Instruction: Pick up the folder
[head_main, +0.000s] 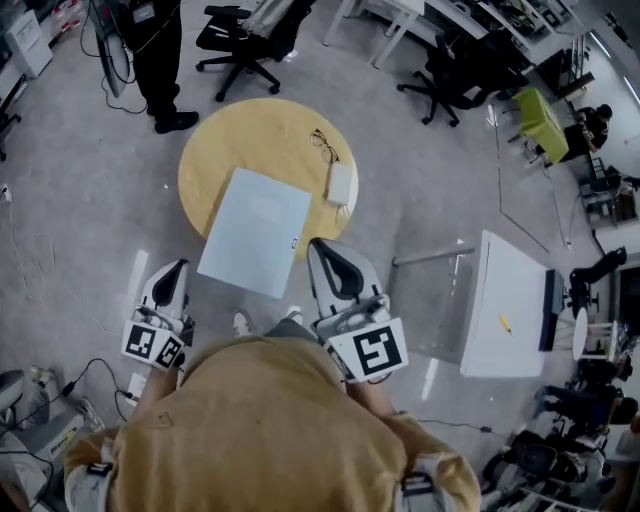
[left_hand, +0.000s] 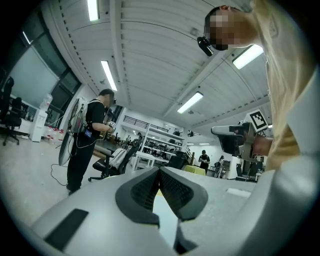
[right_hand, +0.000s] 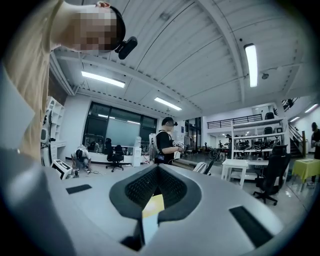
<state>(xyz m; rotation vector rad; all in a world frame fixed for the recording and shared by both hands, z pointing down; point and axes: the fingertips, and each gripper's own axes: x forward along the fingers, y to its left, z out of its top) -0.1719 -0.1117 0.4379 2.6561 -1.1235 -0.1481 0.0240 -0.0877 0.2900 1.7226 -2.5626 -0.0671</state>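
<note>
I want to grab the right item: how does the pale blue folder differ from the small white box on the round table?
The pale blue flat folder is far larger than the small white rectangular box. The folder juts out past the near edge of the round yellow table; the box lies wholly on it, by the right rim. Both lie flat on the table.
</note>
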